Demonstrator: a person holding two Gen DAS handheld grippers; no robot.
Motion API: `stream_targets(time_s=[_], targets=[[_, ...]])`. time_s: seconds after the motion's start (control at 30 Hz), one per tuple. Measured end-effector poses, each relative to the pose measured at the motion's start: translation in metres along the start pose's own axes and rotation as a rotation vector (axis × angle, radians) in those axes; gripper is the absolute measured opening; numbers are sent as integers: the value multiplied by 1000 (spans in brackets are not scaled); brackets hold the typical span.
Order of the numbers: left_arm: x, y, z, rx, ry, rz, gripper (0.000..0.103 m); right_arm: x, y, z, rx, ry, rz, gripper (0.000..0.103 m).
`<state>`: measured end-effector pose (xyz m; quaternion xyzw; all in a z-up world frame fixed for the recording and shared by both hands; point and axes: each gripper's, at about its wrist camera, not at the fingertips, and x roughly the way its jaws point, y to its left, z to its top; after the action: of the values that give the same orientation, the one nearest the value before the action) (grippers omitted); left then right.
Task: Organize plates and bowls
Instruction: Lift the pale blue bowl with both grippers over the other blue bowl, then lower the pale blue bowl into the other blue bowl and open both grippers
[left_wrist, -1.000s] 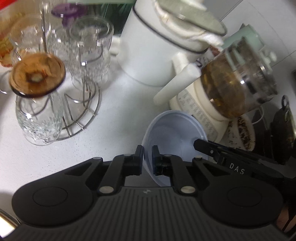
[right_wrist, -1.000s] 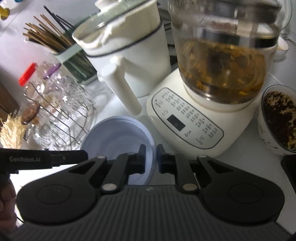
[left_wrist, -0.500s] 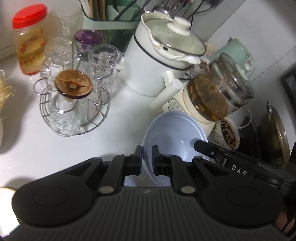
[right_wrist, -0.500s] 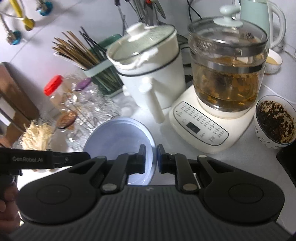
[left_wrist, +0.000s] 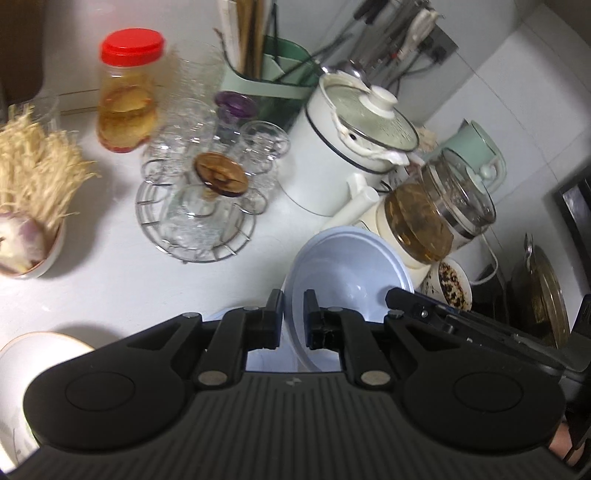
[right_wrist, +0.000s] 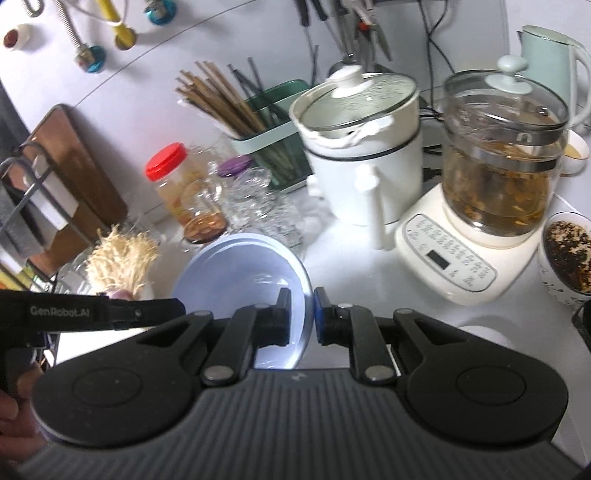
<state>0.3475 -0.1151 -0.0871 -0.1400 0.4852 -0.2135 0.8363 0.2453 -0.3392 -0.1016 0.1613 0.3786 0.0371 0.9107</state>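
A pale blue bowl (left_wrist: 347, 266) hangs above the white counter, held from both sides. My left gripper (left_wrist: 293, 314) is shut on its near-left rim, and in the same view the right gripper's finger reaches in over the opposite rim. In the right wrist view the blue bowl (right_wrist: 240, 266) lies left of centre, with my right gripper (right_wrist: 301, 314) shut on its right rim. The left gripper's black finger (right_wrist: 110, 312) comes in from the left edge. A second pale blue dish (left_wrist: 221, 315) peeks out just behind my left finger. A white plate (left_wrist: 22, 358) sits at bottom left.
A wire rack of glasses (left_wrist: 199, 206), a red-lidded jar (left_wrist: 127, 92), a white lidded pot (left_wrist: 351, 147) and a glass kettle on a cream base (right_wrist: 495, 184) crowd the counter behind the bowl. A bowl of dark tea leaves (right_wrist: 565, 254) stands right, a chopstick holder (right_wrist: 266, 136) at the back.
Both grippers have risen and pulled back with the blue bowl between them. The counter objects look smaller and farther, and more of the back wall has come into view.
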Motion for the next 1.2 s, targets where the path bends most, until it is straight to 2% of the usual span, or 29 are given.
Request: stream_targets(time_s=[0.13, 0.43, 0.73, 0.87, 1.2], targets=[[-11, 12, -4, -31, -22, 13, 12, 4, 12, -1, -5, 30, 22, 15], [-15, 38, -26, -110, -5, 52, 12, 21, 29, -15, -52, 115, 42, 15], [8, 61, -46, -156, 61, 85, 12, 44, 40, -29, -109, 165, 15, 17], [24, 58, -48, -139, 98, 91, 12, 51, 32, -33, -108, 183, -10, 17], [47, 59, -48, -148, 130, 110, 12, 71, 15, -44, -94, 223, -13, 17]])
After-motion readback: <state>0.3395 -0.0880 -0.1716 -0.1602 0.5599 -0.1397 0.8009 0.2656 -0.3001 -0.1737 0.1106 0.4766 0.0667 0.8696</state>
